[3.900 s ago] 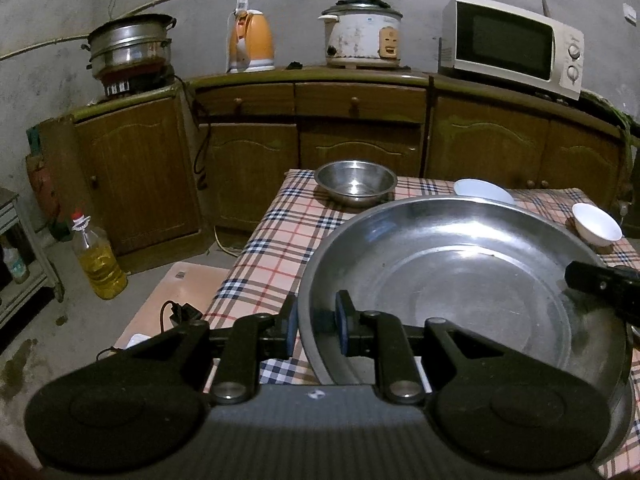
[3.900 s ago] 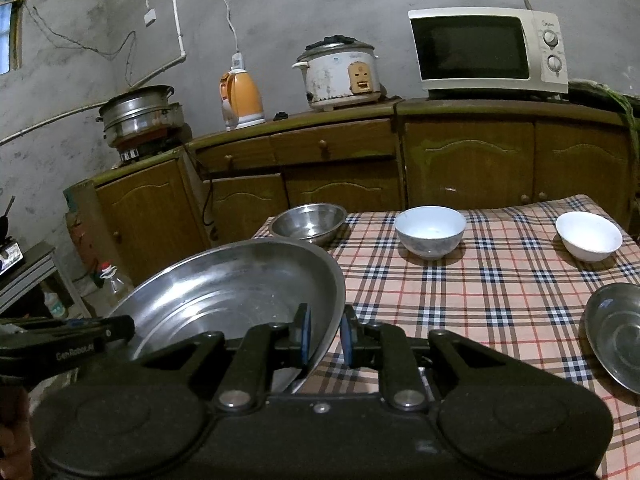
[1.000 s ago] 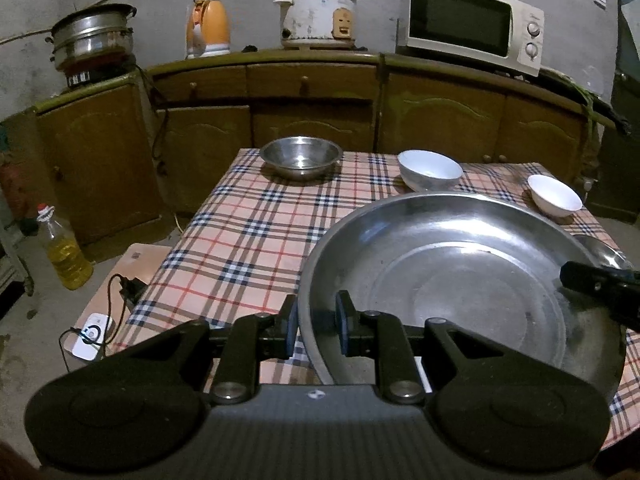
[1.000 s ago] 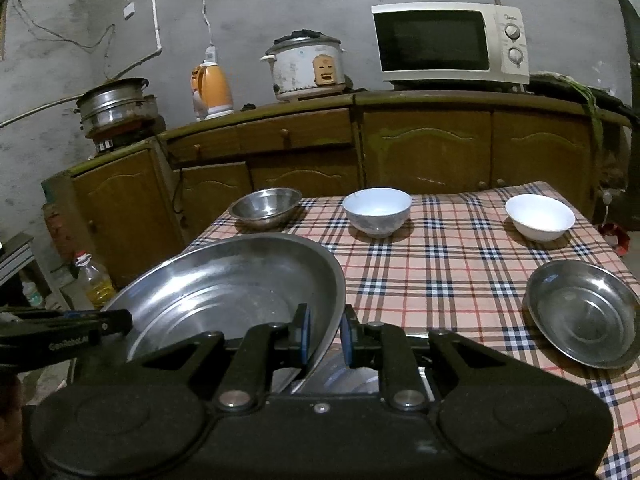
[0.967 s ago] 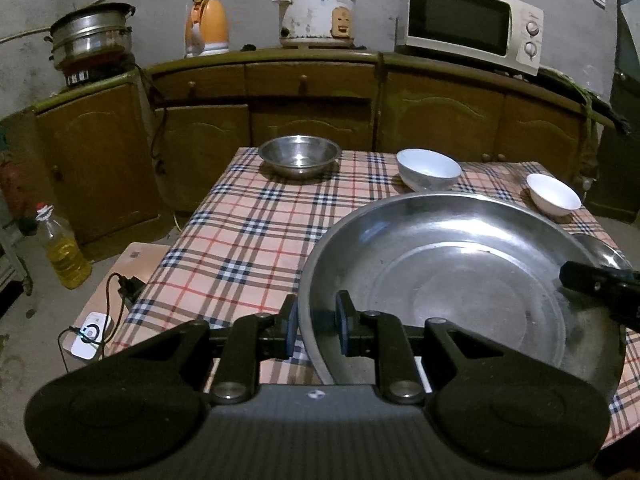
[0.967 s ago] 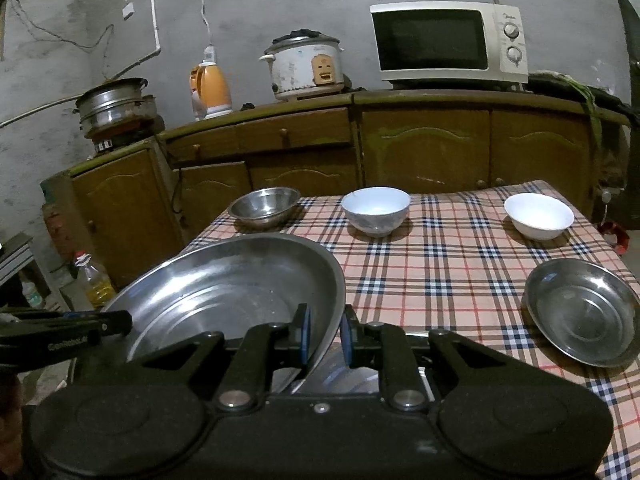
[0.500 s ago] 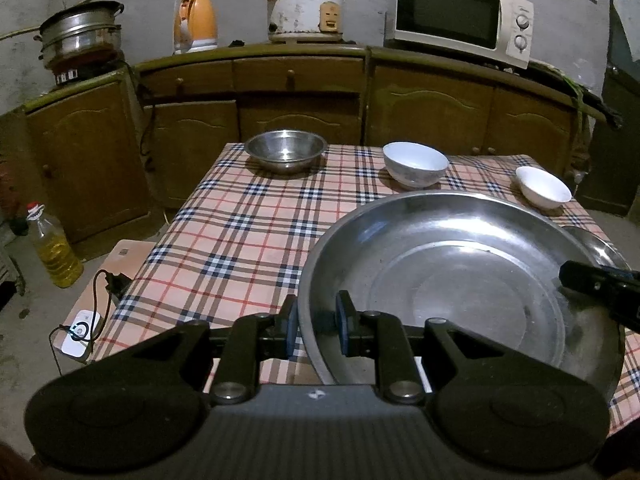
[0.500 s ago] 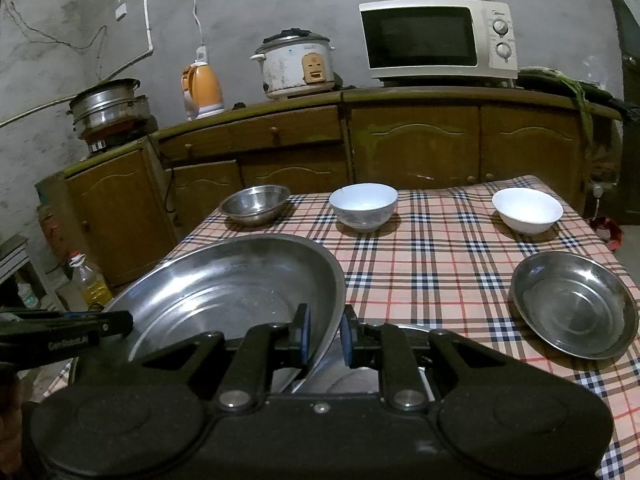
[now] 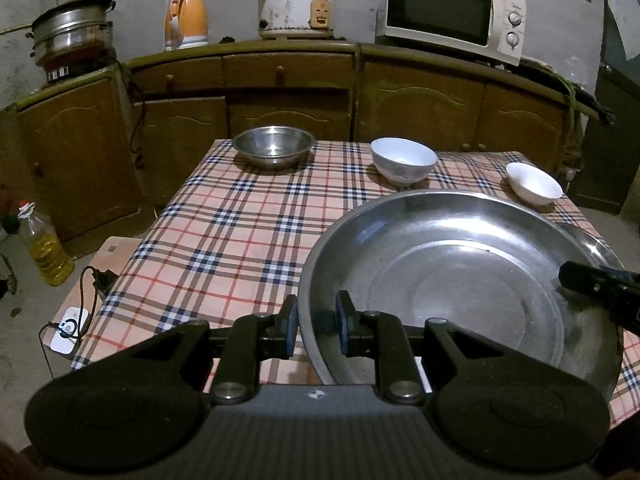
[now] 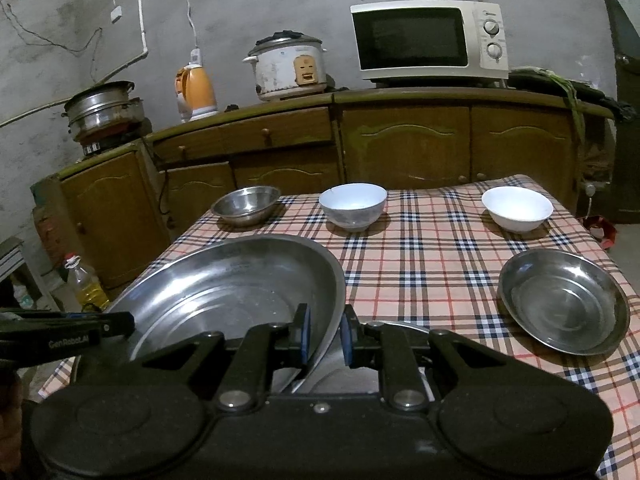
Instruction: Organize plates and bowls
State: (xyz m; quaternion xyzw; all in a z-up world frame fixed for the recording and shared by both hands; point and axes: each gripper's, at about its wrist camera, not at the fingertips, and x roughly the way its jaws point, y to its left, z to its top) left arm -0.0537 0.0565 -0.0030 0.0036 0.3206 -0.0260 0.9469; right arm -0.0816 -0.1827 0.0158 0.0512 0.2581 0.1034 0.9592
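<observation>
We grip the large steel basin point(image 9: 460, 280) by opposite rims, left hand-held gripper point(image 9: 316, 322) and right hand-held gripper point(image 10: 325, 334) both clamped, above the table point(image 9: 240, 232) near edge.

tablecloth point(image 9: 240, 240): we see pink-beige plaid, navy, white and red lines
large basin point(image 9: 460, 280): silver steel
small steel bowl point(image 9: 273, 146): silver
two bowls point(image 9: 403, 159) point(image 9: 533, 182): white
steel plate point(image 10: 563, 300): silver
kettle point(image 9: 186, 18): orange
microwave point(image 9: 452, 12): we note white, black door
cabinets point(image 9: 420, 100): brown wood
pads point(image 9: 291, 330): blue
</observation>
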